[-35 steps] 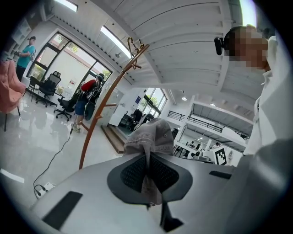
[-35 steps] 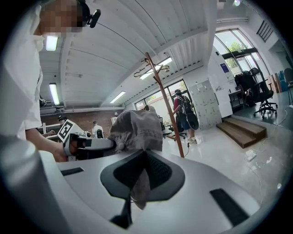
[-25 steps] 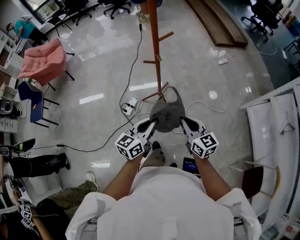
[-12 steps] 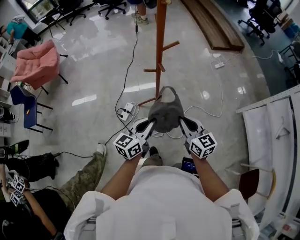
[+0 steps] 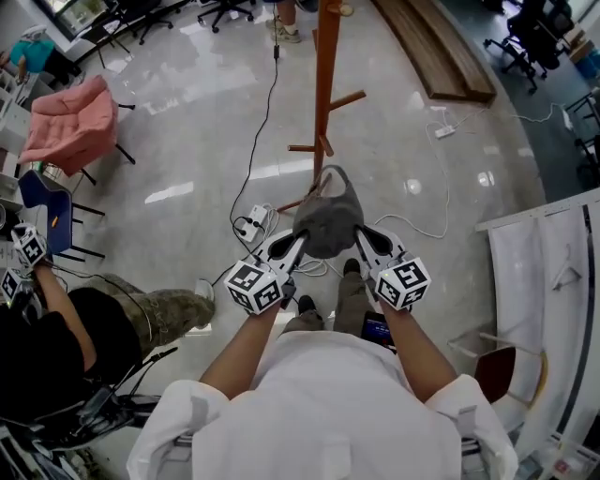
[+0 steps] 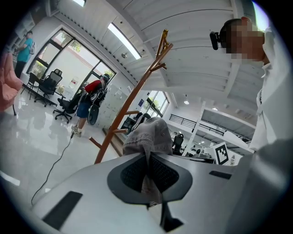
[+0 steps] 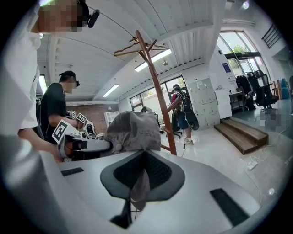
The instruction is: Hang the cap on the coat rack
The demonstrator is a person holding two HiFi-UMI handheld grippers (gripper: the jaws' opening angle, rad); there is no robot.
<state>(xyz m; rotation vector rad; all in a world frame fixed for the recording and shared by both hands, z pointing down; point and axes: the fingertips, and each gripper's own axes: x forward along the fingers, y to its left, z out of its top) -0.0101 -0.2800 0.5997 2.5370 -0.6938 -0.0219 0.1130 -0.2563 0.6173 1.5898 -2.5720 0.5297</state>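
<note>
Glossy floor beneath; cap edges clamped inside closed fingers of left gripper, right gripper

This is looking like an open-plan office doubling as a research lab. Ceiling strip lights are glaring off a polished stone floor, and tall windows are letting daylight in. Wheeled office chairs are standing about at the far end, a row of lockers is lining one wall, and a low wooden platform is lying along the floor. Cables are trailing across to a power strip near the wooden coat rack. At the left a seated person is holding marker cubes, with a pink padded chair sitting beyond
</note>
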